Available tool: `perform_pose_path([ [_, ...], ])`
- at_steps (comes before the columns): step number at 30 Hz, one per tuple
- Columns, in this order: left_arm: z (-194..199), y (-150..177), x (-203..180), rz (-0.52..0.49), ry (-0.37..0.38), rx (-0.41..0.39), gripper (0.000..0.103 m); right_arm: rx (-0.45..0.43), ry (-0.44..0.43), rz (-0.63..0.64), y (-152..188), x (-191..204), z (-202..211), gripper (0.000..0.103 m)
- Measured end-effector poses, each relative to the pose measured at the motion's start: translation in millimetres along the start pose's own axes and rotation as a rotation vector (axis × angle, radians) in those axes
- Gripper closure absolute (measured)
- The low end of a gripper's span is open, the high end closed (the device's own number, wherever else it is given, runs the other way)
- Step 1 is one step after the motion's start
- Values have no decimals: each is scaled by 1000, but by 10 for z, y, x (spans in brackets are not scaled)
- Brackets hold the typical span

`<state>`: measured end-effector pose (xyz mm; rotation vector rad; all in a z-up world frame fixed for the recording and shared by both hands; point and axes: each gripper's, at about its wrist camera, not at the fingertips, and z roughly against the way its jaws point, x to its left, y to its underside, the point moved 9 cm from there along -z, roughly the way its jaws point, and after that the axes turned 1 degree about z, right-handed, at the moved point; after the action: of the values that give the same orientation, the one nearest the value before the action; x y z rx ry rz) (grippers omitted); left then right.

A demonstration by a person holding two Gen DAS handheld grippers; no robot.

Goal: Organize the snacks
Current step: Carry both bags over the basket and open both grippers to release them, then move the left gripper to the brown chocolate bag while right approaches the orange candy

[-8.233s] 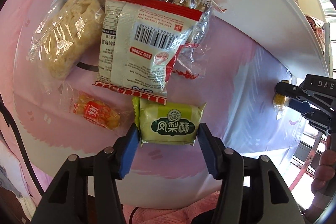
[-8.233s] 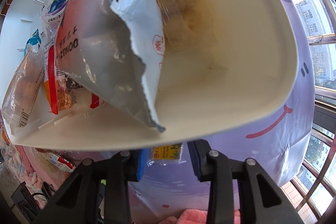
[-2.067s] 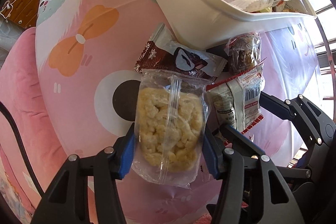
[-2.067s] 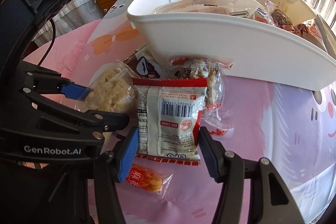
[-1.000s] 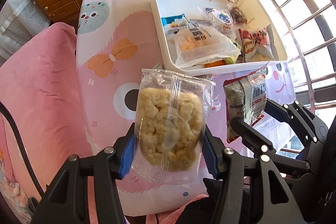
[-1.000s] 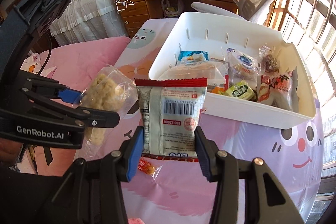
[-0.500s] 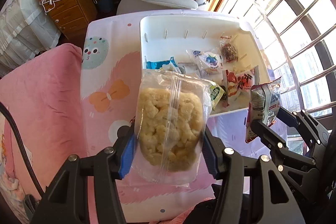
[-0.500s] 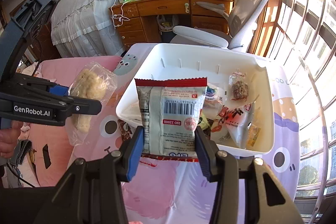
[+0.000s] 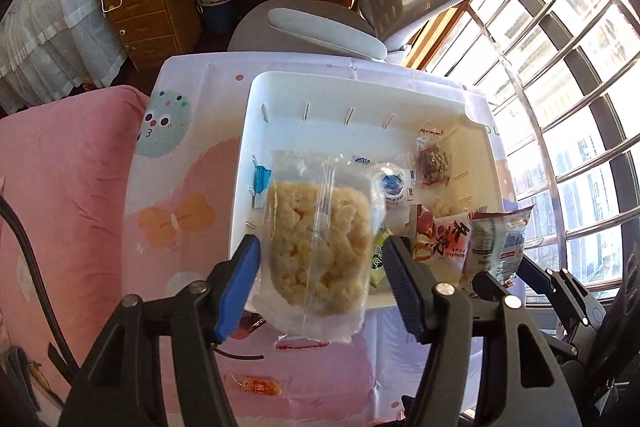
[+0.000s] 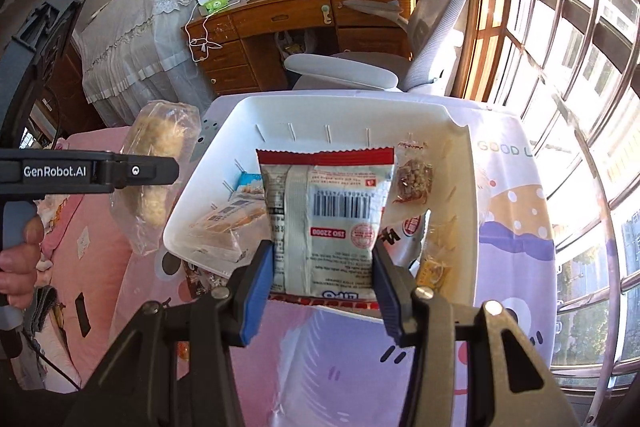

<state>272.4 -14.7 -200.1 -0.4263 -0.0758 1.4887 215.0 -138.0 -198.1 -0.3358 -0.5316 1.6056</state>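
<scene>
Left gripper: the left gripper (image 9: pixel 320 263), black with blue pads, is pointed steeply down over the white plastic bin (image 9: pixel 360 95); its jaws are opening, and a gap is seen between the right pad and the packet.
Rice-cake packet: the clear plastic packet of pale puffed-rice cake (image 9: pixel 318 247) is seen between the opening jaws, above the near left part of the bin; whether the left pad is touching it cannot be told.
Right gripper: the right gripper (image 10: pixel 322 275) is pressed onto the white foil snack packet with red edges and a barcode (image 10: pixel 326 223), which is pinched by its lower sides and held upright above the bin's near edge.
Bin: it is set on the pink and lavender cartoon tablecloth (image 10: pixel 340 367) and is loaded with several wrapped snacks, among them a clear pouch of brown nut cluster (image 10: pixel 414 175) near the far right wall.
Table: a small orange wrapped sweet (image 9: pixel 258 385) is left on the cloth, outside the bin, near the left gripper.
Hand: a person's hand (image 10: pixel 18 259) is seen wrapped around the left gripper's handle.
</scene>
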Motion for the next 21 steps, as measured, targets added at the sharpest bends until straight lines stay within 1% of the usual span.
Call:
perform_pose_path([
  [1,-5,-6,-11,10,5,-3,28,10,16,-10,-3,-54,-30,51],
  [6,-9,16,-40,8,-5,-2,26,25,-1,-42,23,-149,-61,43],
  [9,19,37,-54,4,-6,-3,26,24,-5,-40,26,-145,-43,40],
  [16,153,114,-20,-13,-16,-15,26,19,-17,-46,49,-49,29,39],
  [21,249,212,141,-3,-23,-16,25,4,-13,-40,78,103,117,39],
])
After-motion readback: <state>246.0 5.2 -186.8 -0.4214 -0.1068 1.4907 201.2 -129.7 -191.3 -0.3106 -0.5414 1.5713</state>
